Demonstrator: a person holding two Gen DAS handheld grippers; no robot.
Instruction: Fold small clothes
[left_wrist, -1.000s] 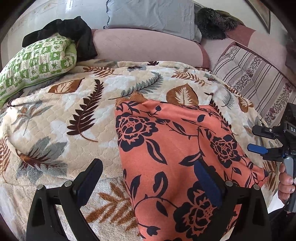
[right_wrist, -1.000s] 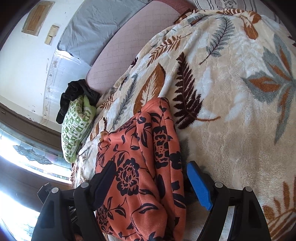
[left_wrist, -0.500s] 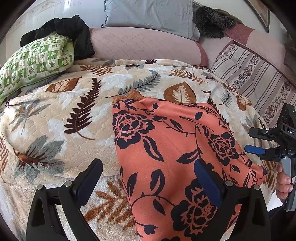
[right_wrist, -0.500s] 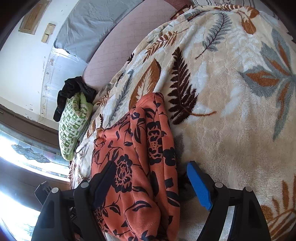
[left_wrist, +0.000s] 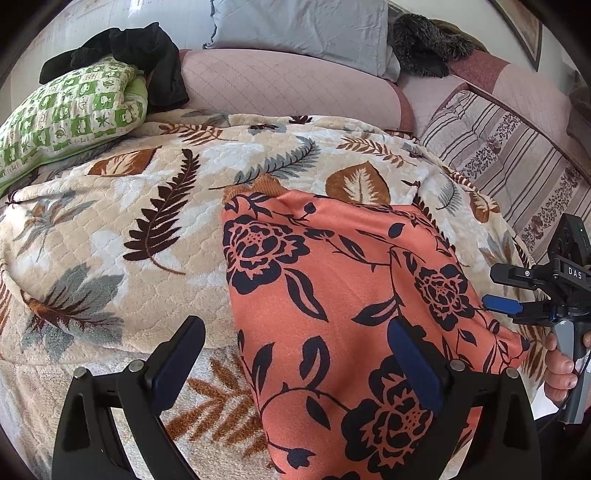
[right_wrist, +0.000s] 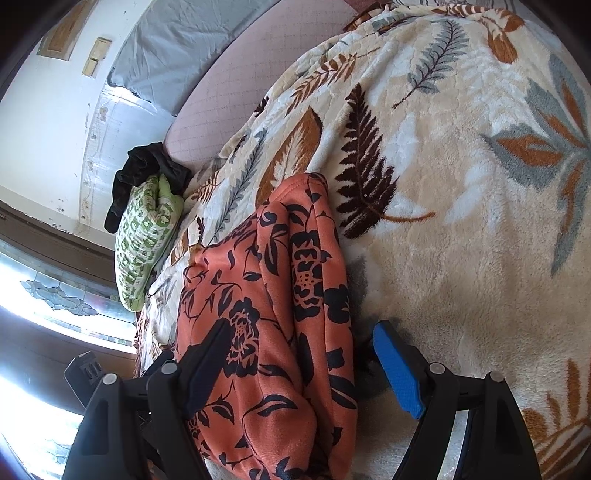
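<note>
Two views, left shows garment (left_wrist: 332, 295) flat, right (right_wrist: 280, 314) its layered edge

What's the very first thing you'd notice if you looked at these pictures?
The bright orange garment with dark flowers jumps out first, lying on the leafy blanket near its front edge. Both the left gripper and the right gripper hover open over it. Far back on the left, a green patterned pillow sits under a black cloth.
</note>
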